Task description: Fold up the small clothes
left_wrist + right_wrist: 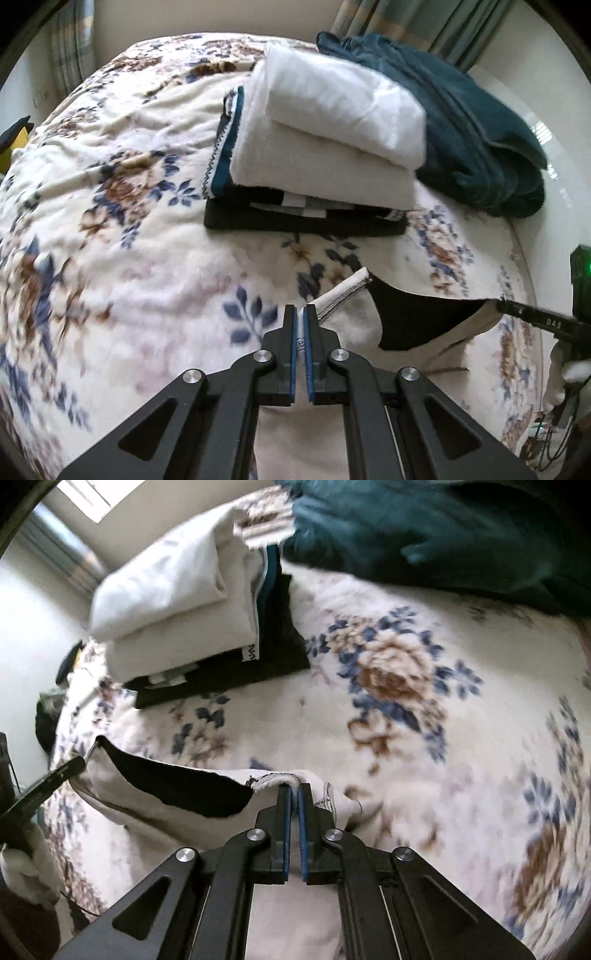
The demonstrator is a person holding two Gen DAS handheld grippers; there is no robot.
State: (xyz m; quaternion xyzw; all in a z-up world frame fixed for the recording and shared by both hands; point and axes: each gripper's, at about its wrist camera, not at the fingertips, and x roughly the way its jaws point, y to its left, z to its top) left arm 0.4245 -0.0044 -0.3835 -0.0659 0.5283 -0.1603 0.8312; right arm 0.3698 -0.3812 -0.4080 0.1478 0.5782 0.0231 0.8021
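A small cream garment with a black inner lining hangs stretched between both grippers above the floral bed cover. My left gripper is shut on its hemmed left corner. The right gripper's fingers show at the right edge, pinching the other corner. In the right wrist view my right gripper is shut on the stitched cream edge of the garment, with the black lining to its left. The left gripper's fingers hold the far corner at the left.
A stack of folded clothes, white and cream on top of black, sits on the floral blanket beyond the garment. A dark teal blanket lies heaped at the back right. Curtains hang behind the bed.
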